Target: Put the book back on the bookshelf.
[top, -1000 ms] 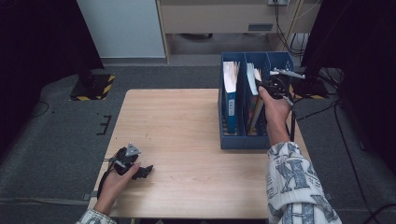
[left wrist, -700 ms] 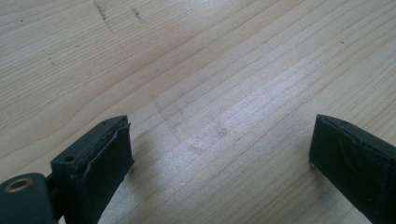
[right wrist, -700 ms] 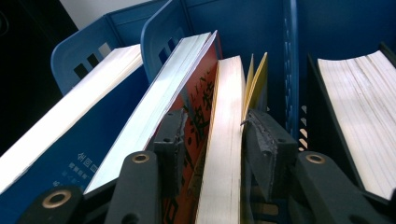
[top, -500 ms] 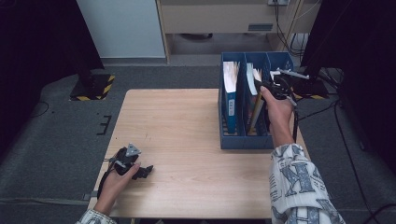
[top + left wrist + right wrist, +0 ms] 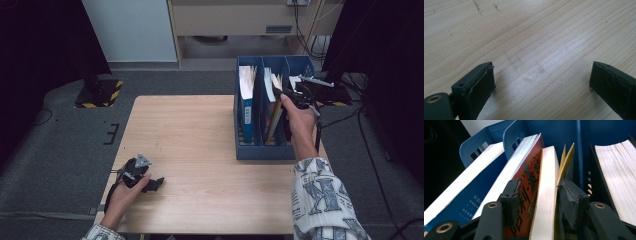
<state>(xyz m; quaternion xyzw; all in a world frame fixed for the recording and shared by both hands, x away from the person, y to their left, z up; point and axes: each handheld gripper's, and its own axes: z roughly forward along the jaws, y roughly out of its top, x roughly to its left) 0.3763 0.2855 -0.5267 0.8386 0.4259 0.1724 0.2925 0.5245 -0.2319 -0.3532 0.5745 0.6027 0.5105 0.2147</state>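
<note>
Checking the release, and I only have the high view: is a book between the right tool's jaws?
Observer: Yes. The right tool straddles a cream-edged book. Its jaws have just been opening, and the left pad is clear of it.
Operator: What's beside it?
Observer: A red book leans on its left side, in the same slot of the rack.
Operator: Left tool?
Observer: The left tool is open over bare table, with nothing between its jaws.

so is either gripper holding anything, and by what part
Nothing is held. The right gripper has just been opening, its jaws straddling a book's top edge; the left gripper is open over bare table.
</note>
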